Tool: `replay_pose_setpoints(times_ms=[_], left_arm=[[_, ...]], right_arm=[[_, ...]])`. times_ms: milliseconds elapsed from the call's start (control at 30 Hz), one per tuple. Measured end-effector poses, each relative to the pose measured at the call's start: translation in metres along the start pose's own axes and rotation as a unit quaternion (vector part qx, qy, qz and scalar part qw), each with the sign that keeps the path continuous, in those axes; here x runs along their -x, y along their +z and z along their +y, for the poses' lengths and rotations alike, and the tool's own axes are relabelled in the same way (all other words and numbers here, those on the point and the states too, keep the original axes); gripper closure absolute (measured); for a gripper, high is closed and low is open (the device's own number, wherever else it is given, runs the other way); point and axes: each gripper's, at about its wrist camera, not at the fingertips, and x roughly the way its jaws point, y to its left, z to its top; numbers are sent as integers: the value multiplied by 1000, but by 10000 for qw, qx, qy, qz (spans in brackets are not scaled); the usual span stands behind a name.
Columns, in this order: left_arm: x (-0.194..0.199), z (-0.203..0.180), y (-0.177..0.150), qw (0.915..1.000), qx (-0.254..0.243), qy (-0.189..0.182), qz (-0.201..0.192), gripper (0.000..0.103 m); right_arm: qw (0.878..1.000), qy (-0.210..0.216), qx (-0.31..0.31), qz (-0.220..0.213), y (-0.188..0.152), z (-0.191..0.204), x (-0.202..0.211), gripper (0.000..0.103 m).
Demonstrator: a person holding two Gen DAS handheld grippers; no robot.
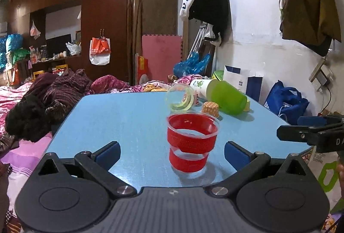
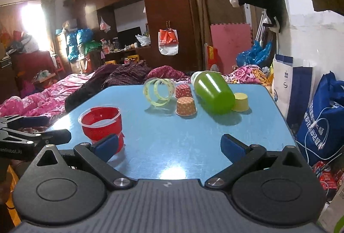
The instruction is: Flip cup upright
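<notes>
A red plastic cup (image 1: 192, 142) stands upright on the blue table (image 1: 129, 116), between the open fingers of my left gripper (image 1: 172, 154), which does not touch it. It also shows in the right wrist view (image 2: 102, 125), at the left, just beyond my left blue pad. My right gripper (image 2: 169, 145) is open and empty over the table's near edge. A green cup (image 2: 214, 93) lies on its side at the back. A clear cup with yellow rings (image 2: 158, 92) lies on its side next to it.
Small dotted paper cups (image 2: 186, 106) stand upside down near the green cup, with a yellow one (image 2: 240, 101) to the right. A bed with blankets (image 2: 53, 95) lies left of the table. Blue bags (image 2: 322, 114) stand to the right by the wall.
</notes>
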Motion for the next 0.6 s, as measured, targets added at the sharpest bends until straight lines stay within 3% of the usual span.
replay_pose_setpoints(times_ms=[600], left_arm=[[4,-2,1,9999,60,9,-106,0]], right_arm=[[9999,-20,153,0,-1,9,1,1]])
